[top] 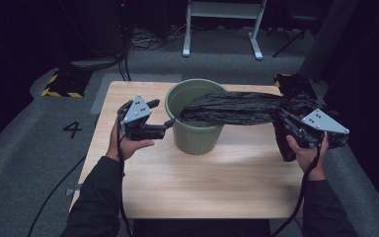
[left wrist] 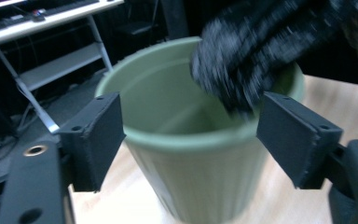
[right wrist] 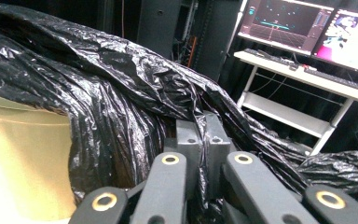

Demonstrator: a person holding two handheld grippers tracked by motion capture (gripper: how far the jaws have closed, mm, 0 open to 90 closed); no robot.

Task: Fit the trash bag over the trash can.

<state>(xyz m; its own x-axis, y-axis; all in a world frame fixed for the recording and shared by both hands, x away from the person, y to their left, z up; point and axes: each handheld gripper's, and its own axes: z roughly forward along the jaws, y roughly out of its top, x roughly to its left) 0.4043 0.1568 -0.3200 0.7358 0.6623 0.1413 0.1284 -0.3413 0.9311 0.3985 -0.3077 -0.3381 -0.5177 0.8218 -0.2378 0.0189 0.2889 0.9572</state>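
A green plastic bin (top: 197, 136) stands upright at the middle back of the wooden table (top: 202, 182). A crumpled black plastic bag (top: 237, 106) stretches from inside the bin's mouth out to the right. My right gripper (top: 279, 116) is shut on the bag's right part; in the right gripper view its jaws (right wrist: 204, 135) pinch the black film (right wrist: 98, 93), with the bin (right wrist: 23, 158) at the left. My left gripper (top: 162, 113) hovers open just left of the bin's rim. In the left gripper view its pads (left wrist: 95, 140) stand on either side of the bin (left wrist: 200, 177), apart from it, and the bag (left wrist: 251, 51) hangs blurred over the rim.
The table's front half is bare wood. Behind the table on the grey floor stand a white metal frame (top: 222, 15) and a yellow-black striped plate (top: 59, 86). A "4" (top: 72, 129) is marked on the floor at the left. Monitors (right wrist: 307, 23) glow on a white desk.
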